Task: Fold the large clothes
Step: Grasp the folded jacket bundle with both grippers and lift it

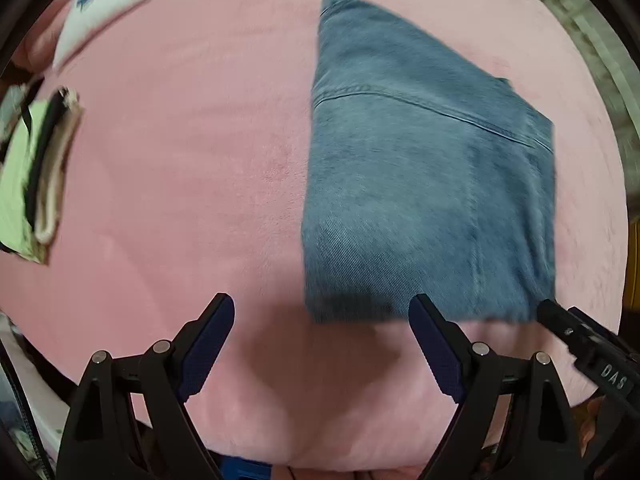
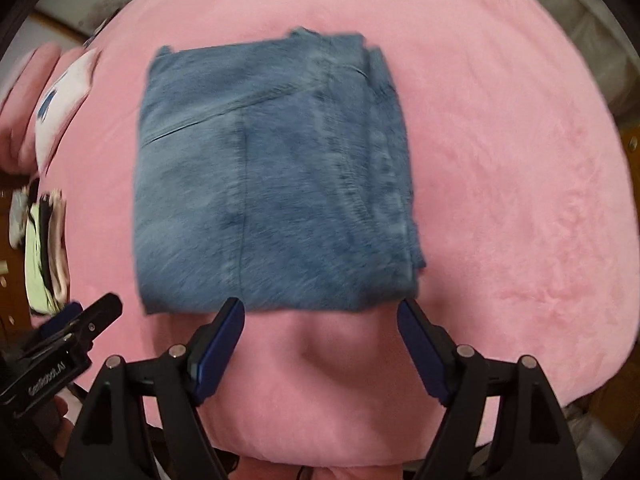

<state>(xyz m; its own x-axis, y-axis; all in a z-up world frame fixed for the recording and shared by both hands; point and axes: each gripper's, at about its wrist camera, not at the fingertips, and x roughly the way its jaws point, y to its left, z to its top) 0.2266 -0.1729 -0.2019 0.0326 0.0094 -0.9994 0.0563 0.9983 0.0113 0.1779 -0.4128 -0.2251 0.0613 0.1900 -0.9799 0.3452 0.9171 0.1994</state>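
Your folded jeans lie flat as a compact rectangle on the pink blanket, just ahead of both tongs, while your left gripper and right gripper hang above the bare blanket with jaws spread wide, pinching nothing, a small folded pile lying well off to the side.

a pink plush blanket covers the surface, with a white pillow at its far-left edge.

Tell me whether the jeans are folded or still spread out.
Folded. The jeans lie on the pink blanket as a compact rectangle, with layered edges stacked along one side. Neither claw grips them.
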